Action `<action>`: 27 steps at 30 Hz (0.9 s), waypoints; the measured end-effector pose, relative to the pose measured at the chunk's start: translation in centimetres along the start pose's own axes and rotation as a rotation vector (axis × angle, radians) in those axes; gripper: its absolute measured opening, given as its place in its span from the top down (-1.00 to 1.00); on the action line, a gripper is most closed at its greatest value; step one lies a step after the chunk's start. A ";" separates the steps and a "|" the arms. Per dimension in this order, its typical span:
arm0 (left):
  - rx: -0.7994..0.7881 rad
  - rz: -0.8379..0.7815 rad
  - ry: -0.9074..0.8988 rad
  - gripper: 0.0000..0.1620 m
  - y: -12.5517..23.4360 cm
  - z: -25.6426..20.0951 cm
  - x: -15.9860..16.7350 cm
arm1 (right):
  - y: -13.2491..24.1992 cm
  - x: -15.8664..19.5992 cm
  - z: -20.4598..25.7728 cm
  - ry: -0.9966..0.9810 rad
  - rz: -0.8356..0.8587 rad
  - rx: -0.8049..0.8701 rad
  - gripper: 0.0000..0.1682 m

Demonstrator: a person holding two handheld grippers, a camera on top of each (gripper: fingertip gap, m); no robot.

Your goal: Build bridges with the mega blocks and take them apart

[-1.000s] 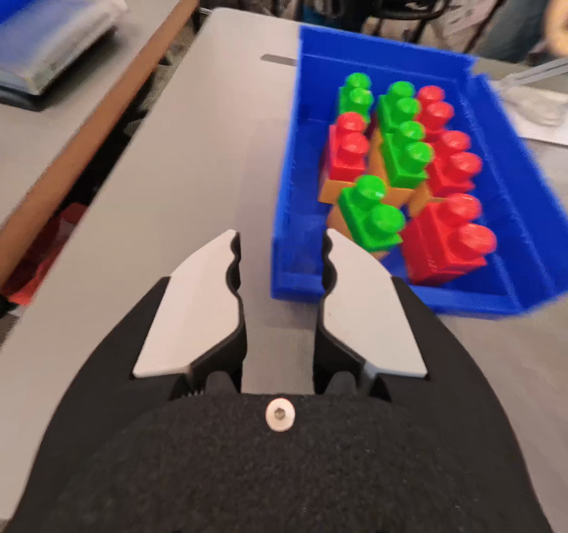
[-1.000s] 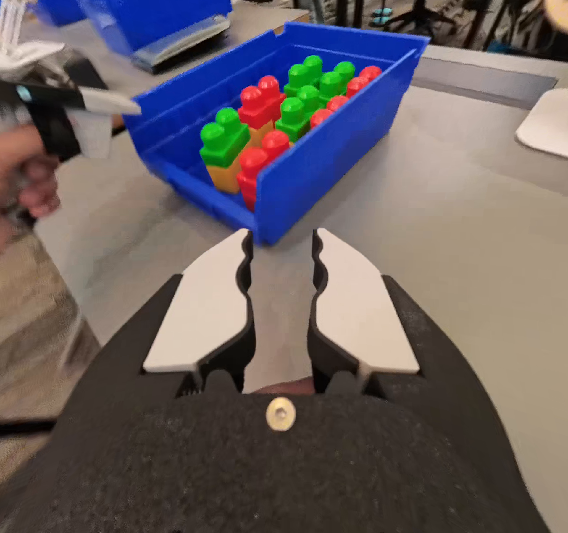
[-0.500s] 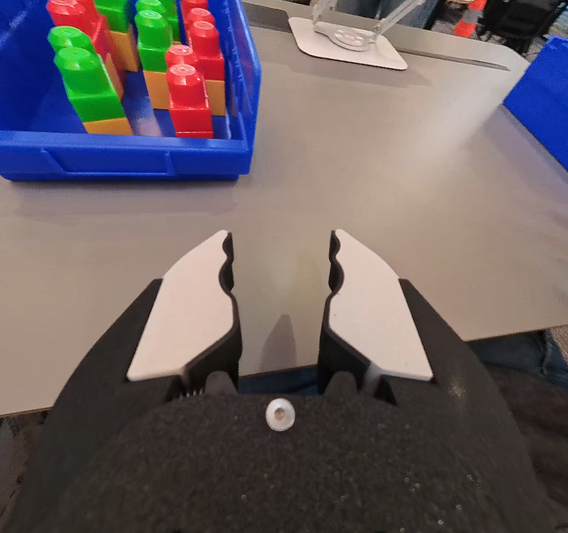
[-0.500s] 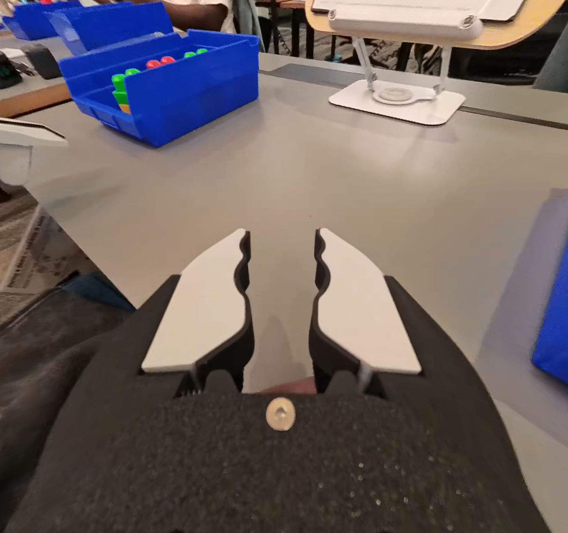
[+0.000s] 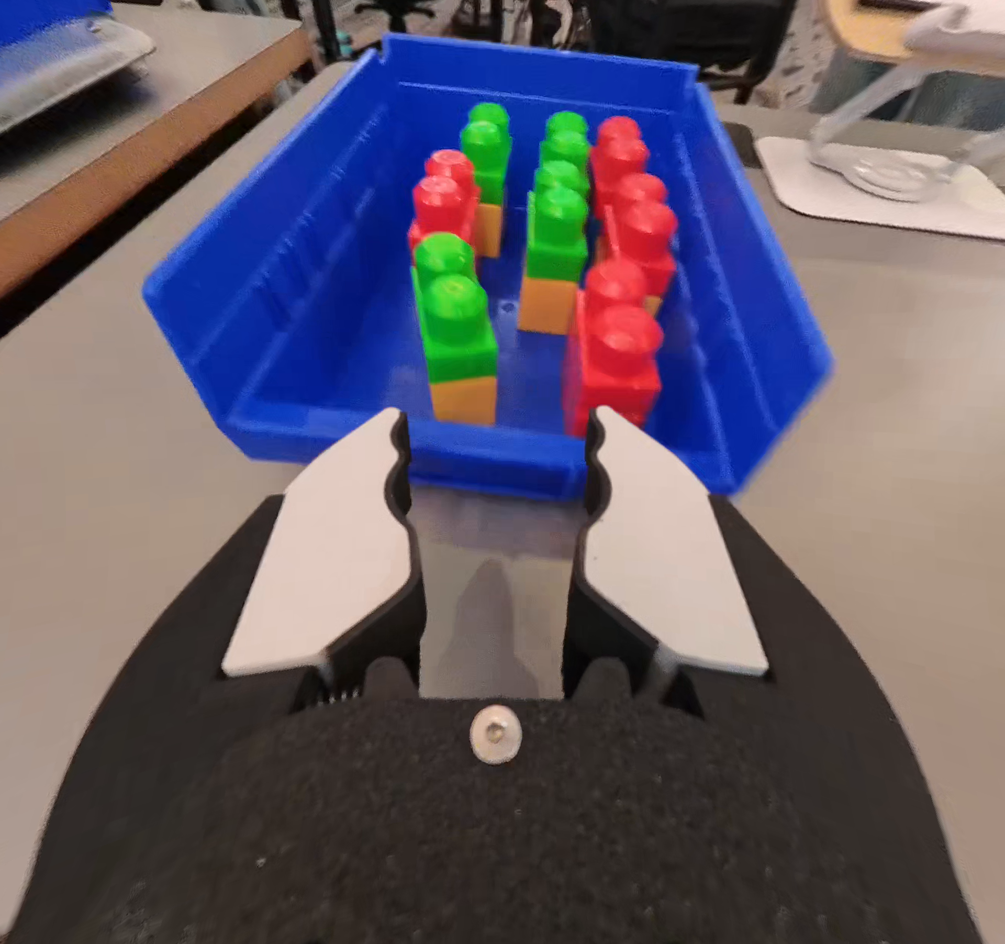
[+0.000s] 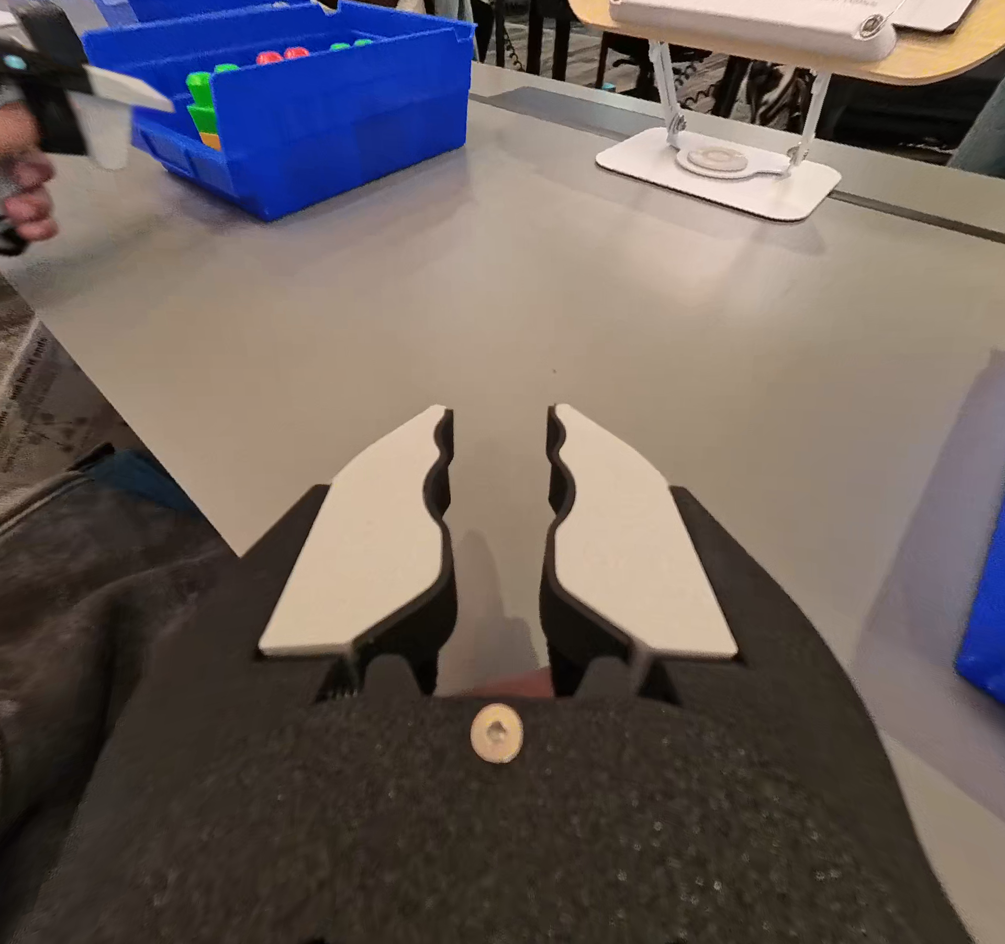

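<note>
Left gripper, black-bodied with pale grey finger plates, hangs just short of the near wall of the open blue plastic bin; its jaws stand wide and hold nothing, a spacing that would admit one block stack. Inside the bin the mega blocks stand upright in rows running away from that wall, studs up, so each can be taken from above: nearest on the left, a green two-stud block on an orange base; nearest on the right, a red two-stud stack; behind these, further green and red pairs on orange bases. All blocks remain in the bin, so bridge building is judged not yet begun. To the right of the bin, the grey table lies bare, probably the building area. Over it the right gripper is held low, jaws moderately apart and empty, well apart from the bin. Beyond, right of the bin, stands a white tilted document stand.
</note>
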State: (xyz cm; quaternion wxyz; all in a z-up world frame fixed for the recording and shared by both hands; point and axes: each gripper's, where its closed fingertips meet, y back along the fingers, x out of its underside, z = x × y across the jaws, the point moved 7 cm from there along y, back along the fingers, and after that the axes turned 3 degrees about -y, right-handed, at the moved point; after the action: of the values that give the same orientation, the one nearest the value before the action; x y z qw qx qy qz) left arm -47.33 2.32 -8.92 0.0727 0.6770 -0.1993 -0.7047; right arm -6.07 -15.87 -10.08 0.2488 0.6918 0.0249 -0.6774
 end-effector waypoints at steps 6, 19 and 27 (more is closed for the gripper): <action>-0.057 0.170 -0.003 0.15 -6.2 2.6 -2.7 | -0.2 -0.5 -0.7 -0.077 -0.007 -0.029 0.62; -0.042 0.659 -0.184 0.54 -11.4 2.7 -4.6 | -0.6 0.1 -1.1 -0.116 0.066 -0.069 0.63; 0.050 0.716 -0.240 0.55 -10.7 2.6 -6.9 | -0.6 0.6 -0.8 -0.062 0.092 -0.060 0.65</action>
State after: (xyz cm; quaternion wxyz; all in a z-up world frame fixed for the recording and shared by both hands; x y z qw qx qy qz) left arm -47.61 15.10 -6.59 0.2739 0.4788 -0.4476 -0.7039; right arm -5.52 -15.21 -10.85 0.3010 0.6632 0.0059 -0.6853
